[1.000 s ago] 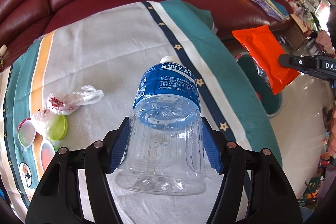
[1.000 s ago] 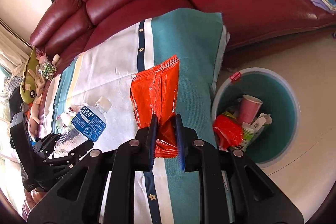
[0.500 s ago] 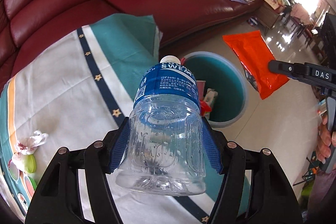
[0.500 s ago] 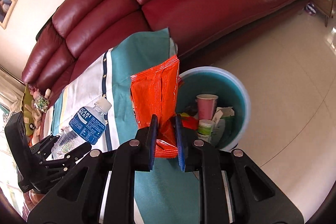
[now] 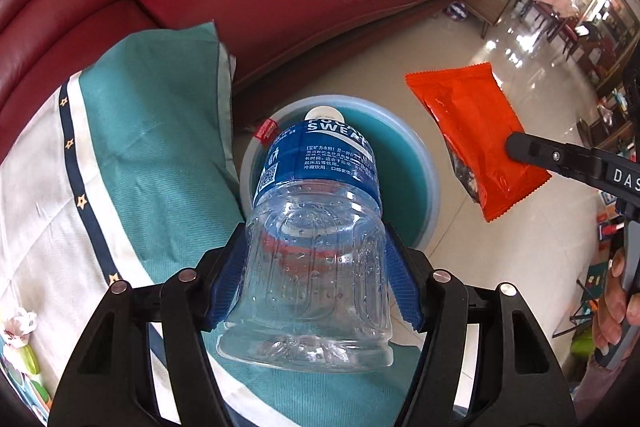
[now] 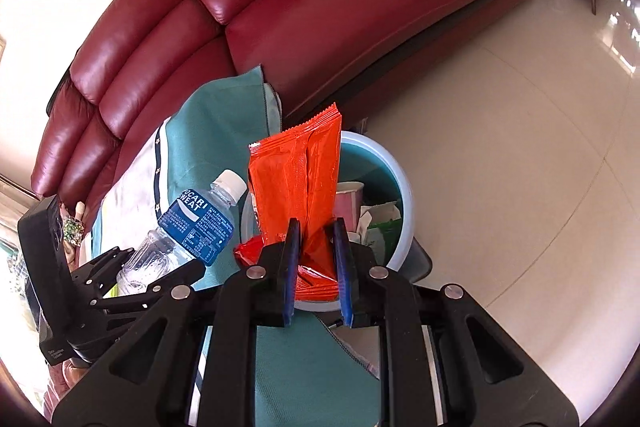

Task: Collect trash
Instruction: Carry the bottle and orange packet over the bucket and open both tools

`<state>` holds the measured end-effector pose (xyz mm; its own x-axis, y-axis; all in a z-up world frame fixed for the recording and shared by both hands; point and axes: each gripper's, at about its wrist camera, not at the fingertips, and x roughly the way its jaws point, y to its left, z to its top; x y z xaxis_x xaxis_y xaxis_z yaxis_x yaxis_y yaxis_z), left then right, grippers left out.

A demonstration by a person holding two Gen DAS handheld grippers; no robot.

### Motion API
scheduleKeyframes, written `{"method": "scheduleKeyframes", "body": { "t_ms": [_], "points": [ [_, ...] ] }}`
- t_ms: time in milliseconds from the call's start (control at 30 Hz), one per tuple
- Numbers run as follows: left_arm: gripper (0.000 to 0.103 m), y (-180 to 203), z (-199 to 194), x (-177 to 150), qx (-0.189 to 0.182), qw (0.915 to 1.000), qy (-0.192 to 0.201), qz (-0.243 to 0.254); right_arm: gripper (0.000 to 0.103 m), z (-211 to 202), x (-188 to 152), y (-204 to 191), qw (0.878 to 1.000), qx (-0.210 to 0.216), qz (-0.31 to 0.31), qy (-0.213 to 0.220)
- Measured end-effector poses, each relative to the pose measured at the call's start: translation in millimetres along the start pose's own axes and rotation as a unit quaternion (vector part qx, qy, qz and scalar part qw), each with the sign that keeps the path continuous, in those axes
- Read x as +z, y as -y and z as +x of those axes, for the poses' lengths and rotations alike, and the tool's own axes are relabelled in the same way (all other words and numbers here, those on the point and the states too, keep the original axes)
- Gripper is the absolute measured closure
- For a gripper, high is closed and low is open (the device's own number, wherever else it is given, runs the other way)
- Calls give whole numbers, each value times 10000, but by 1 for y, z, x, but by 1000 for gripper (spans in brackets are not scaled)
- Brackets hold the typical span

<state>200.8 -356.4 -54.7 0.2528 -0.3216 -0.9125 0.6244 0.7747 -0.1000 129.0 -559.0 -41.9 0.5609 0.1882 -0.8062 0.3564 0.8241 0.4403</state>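
Teal cloth [image 5: 152, 131] has slid leftward in our view since a second ago, and the blue bin [image 5: 430, 183] (out at the edge before) now sits under us. We carry the clear bottle [image 5: 316, 251] in the left gripper [image 5: 316, 287], jaws wide and pressed on its sides, cap over the bin's mouth. To the right, our right gripper [image 6: 316, 263] stays nearly closed, pinching the orange wrapper [image 6: 298, 183], which now hangs over the bin instead of the cloth.
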Motion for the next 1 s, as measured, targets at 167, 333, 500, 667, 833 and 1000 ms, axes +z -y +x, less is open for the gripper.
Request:
{"method": "scheduleKeyframes", "body": {
  "t_ms": [167,333,500,667,833,1000],
  "points": [
    [36,3,22,10,89,9997,-201,-133,87,11,4,13,9999,-36,101,-88],
    [33,1,28,9,162,9995,-246,-133,87,22,7,19,9997,-52,138,-178],
    [30,-4,30,6,173,9993,-268,-175,87,31,6,19,9995,-62,178,-249],
    [27,-8,30,2,172,9991,-287,-250,87,37,6,17,9994,-75,168,-297],
    [15,-10,22,-3,196,9992,-218,-260,86,43,7,14,9992,-115,102,-377],
    [10,-13,16,-8,137,9993,-172,-289,50,54,5,3,9984,-136,-12,-546]
  ]
}}
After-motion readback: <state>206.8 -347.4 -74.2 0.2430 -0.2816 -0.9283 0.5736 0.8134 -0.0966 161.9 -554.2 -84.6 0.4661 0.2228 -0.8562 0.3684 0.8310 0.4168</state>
